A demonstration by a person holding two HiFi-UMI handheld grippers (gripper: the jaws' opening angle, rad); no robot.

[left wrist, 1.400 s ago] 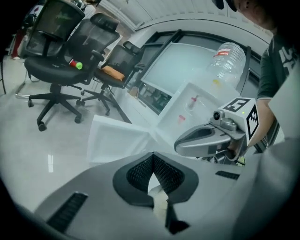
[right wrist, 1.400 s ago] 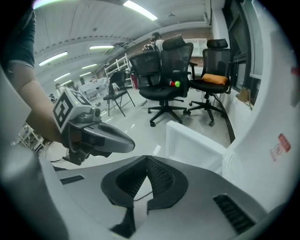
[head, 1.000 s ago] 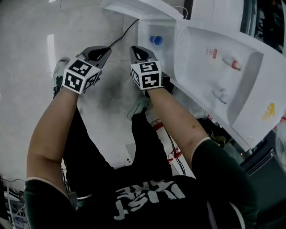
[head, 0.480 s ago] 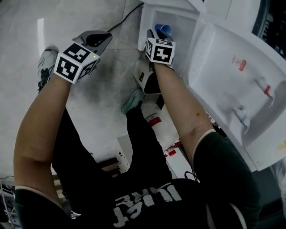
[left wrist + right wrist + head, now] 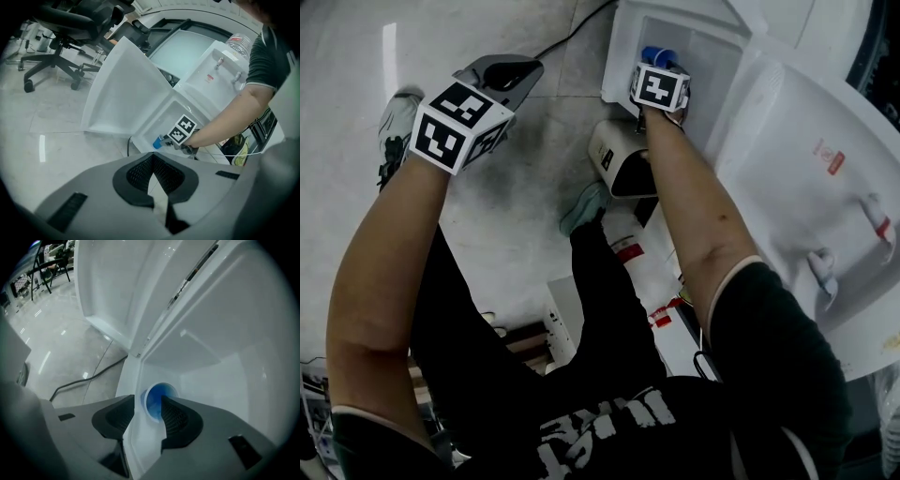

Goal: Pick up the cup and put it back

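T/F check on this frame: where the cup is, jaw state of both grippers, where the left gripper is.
1. The blue cup sits inside the open white cabinet. True.
2. The right gripper is clamped shut with nothing in it. False: its jaws stand apart, have just been opening, and the cup is between them.
3. The left gripper has its jaws together and holds nothing. True.
4. The left gripper is inside the cabinet. False: it is outside, over the floor, to the cabinet's left in the head view.
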